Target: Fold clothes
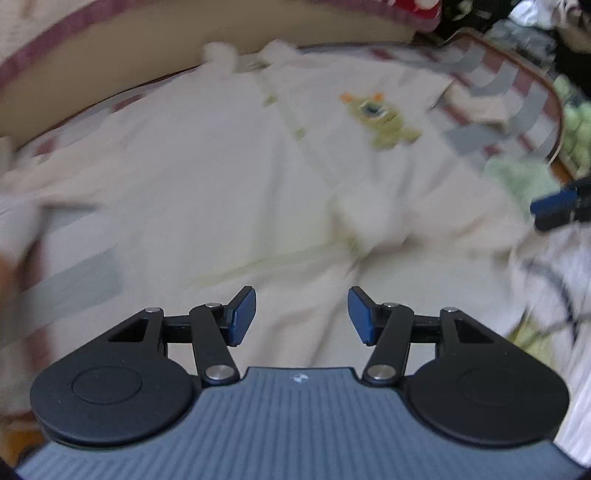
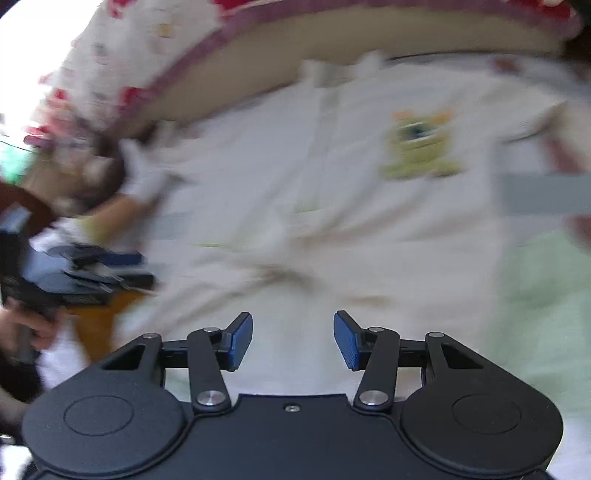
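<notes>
both hand-held grippers angled down over cream garment [image 1: 229,192], left [image 1: 301,315] and right [image 2: 293,341] jaws apart, empty

A home bedroom: checked bedsheet [image 1: 495,88], floral quilt [image 2: 122,62], piled laundry [image 1: 535,33].

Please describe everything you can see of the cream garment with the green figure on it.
The cream garment looks like soft, light fabric, spread mostly flat on a checked cover, with some wrinkles and a small bunched fold near its middle. A pale green line runs down it, perhaps a seam or placket. On the chest is a green figure with orange ears. Both views are blurred, so finer details cannot be told. Neither tool touches it.
</notes>
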### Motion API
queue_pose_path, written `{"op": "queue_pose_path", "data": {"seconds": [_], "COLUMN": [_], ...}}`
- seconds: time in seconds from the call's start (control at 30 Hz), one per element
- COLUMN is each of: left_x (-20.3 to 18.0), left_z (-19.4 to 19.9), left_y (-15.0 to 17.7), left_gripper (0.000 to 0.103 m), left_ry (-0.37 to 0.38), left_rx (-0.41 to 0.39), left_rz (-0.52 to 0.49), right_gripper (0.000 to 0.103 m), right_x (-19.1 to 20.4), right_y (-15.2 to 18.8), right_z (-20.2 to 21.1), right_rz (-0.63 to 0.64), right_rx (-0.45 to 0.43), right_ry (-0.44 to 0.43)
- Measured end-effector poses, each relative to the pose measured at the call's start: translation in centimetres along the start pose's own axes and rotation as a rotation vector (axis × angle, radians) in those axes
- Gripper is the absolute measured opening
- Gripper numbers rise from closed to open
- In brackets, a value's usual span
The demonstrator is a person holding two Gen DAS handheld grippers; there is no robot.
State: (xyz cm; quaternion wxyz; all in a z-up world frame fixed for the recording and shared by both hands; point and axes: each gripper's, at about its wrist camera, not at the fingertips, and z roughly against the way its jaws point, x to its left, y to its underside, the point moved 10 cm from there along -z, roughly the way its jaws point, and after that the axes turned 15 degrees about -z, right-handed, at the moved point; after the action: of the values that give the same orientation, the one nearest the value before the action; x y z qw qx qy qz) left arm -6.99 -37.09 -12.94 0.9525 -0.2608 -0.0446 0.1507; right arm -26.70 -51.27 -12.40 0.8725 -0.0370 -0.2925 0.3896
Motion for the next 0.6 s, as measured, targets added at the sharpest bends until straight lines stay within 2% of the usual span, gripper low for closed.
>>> {"op": "queue_pose_path", "data": {"seconds": [0.13,0.27,0.33,0.37,0.4,0.43,0.5,0.53,0.57,0.6], "left_x": [-1.3,-1.6,-1.7,-2.0,-2.3,-2.6,-2.9,-3.1,-3.5,-4.1], "left_z": [-5.1,-9.5,-10.9,-11.4,-11.9,-12.5,-13.3,-13.7,-13.8,-13.9], "left_y": [-4.0,-5.4,-5.8,-5.9,-6.0,-6.1,-6.1,-6.0,-5.7,-5.4], "left_gripper": [0.055,0.055,0.055,0.058,0.06,0.064,0.065,0.061,0.028,0.003], "left_ry": [0.0,0.052,0.089,0.107,0.127,0.146,0.171,0.189,0.225,0.272], "left_rx": [-0.038,-0.015,-0.01,-0.01,-0.012,-0.013,-0.012,-0.009,0.003,0.023], "left_rz": [-0.016,0.03,0.059,0.063,0.064,0.065,0.076,0.084,0.084,0.075], "right_gripper": [0.054,0.054,0.042,0.016,0.007,0.006,0.002,0.002,0.002,0.002], "right_x": [-3.0,-3.9,-4.9,-5.3,-5.6,-5.8,-6.2,-6.4,-6.4,-6.3], "right_y": [-0.8,1.0,1.5,1.6,1.5,1.2,0.7,0.4,0.2,0.2], "right_z": [-1.3,-3.1,-3.1,-3.1,-2.9,-2.5,-1.7,-1.1,-0.3,0.8], "right_rz": [0.04,0.152,0.202,0.226,0.222,0.197,0.148,0.127,0.128,0.146], "right_rx": [0.071,0.16,0.171,0.165,0.15,0.13,0.085,0.055,0.022,-0.014], "right_ry": [0.179,0.284,0.34,0.379,0.388,0.375,0.354,0.353,0.374,0.411]}}
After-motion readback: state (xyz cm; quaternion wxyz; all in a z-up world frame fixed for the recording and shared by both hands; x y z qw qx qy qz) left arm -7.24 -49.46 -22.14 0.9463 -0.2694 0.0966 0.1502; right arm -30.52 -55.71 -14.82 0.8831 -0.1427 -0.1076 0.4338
